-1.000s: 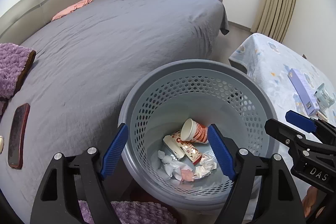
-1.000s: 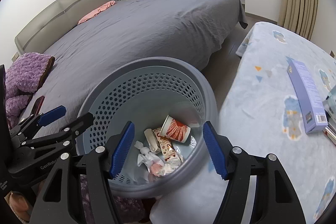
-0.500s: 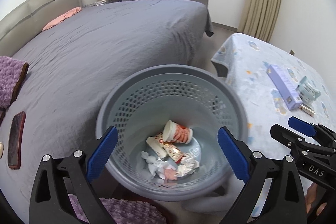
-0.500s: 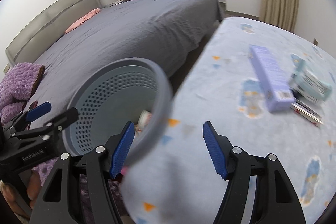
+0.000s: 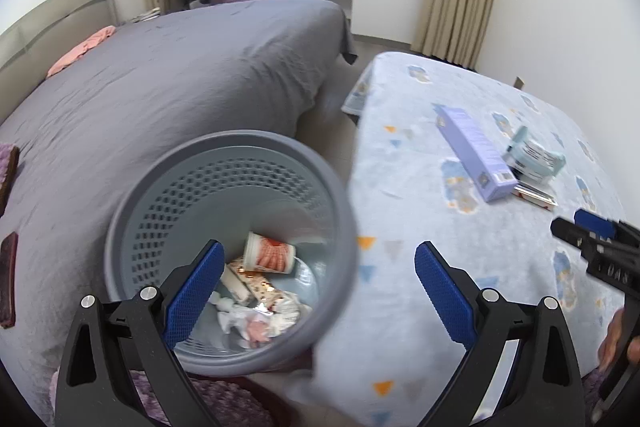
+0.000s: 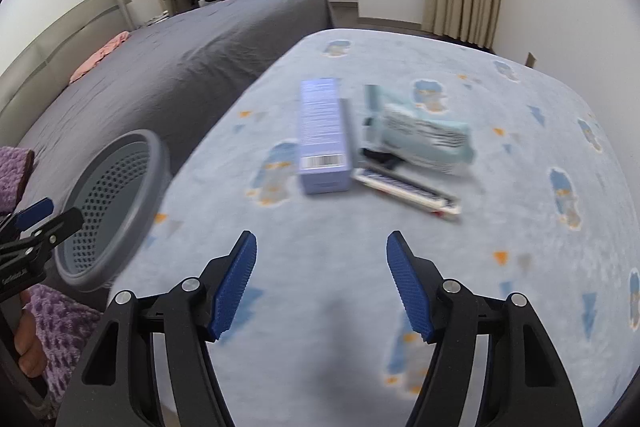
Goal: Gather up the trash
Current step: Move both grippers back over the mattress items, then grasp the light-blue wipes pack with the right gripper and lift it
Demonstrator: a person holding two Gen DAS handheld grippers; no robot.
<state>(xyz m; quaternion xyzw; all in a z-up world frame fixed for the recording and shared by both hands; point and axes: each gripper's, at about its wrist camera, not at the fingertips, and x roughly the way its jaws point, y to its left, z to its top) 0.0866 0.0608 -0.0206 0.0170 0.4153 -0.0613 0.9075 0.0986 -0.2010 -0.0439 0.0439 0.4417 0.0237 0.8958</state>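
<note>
Above the table (image 6: 520, 147), the right tool (image 6: 321, 283) hangs agape near a lilac box (image 6: 324, 135), the left tool (image 5: 320, 287) agape over the bin (image 5: 132, 187).

Table items motion-blurred in right wrist view: purple box (image 6: 324, 139), teal packet (image 6: 424, 139) print unreadable. Bin (image 5: 132, 211) near rim smeared; phone (image 5: 8, 279) edge-cut.

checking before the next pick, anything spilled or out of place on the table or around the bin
Nothing spilled: the trash sits inside the grey bin. Still loose on the patterned table are a purple box, a pale green packet and a flat striped pack, bunched together.
</note>
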